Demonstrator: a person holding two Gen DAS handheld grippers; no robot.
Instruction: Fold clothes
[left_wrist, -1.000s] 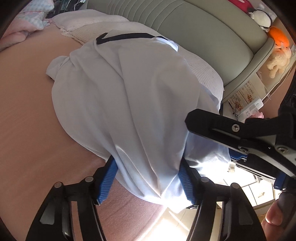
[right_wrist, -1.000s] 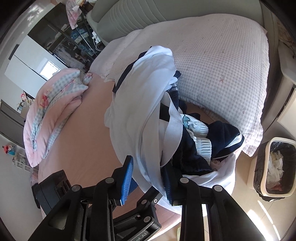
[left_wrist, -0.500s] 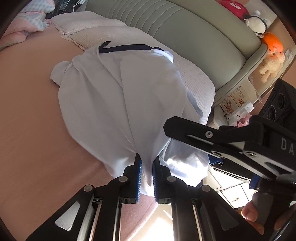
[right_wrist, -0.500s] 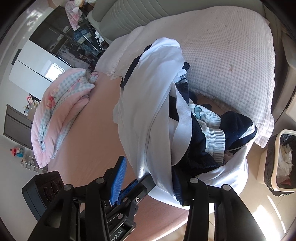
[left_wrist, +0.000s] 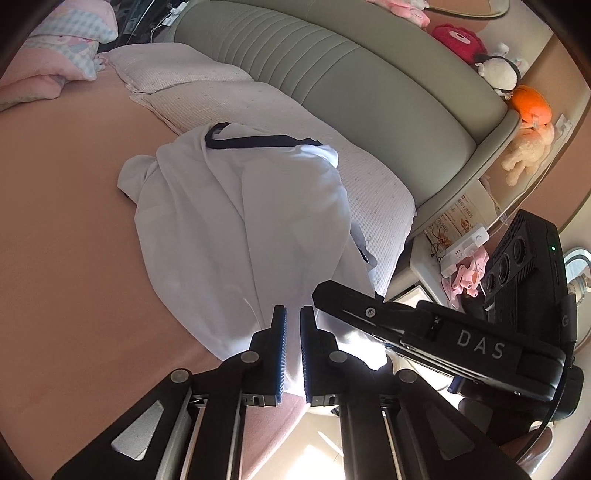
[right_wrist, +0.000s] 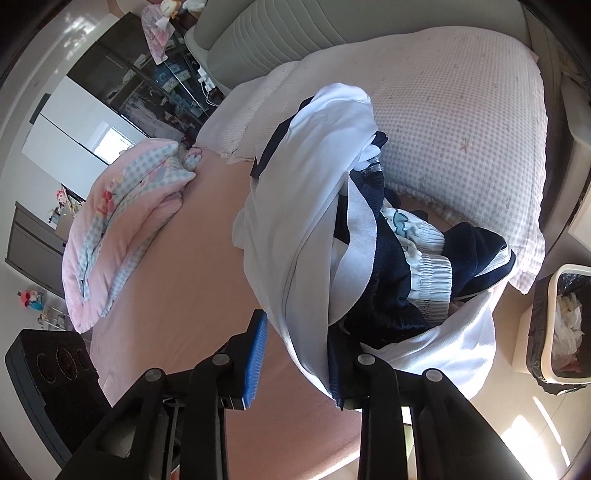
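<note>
Right now the left gripper is clamped tight on the near hem of the white garment, blue pads pinching a fold of cloth. Right gripper jaws are closing; the same white garment hangs between them against the right-hand finger, and the left blue pad stands clear of the cloth, so no grip there.

The garment lies on the pink bed, draped from the sheet up onto the checked pillow, its dark-trimmed collar at the far end. Near hem sits at the bed's edge, lifted off the sheet by the left gripper.

Open room: a wide stretch of bare pink sheet beside the garment, running toward the folded pink quilt, which sits well apart.

In the way: a heap of navy and white clothes right beside the garment, partly under it, at the bed corner next to the pillow. The second pillow and the green padded headboard close off the far side.

Off the bed: the bin with a black liner on the floor near the corner; a small side table with a white power strip; plush toys on the ledge behind the headboard. The right gripper's body crosses close beside the left one in the left wrist view.
</note>
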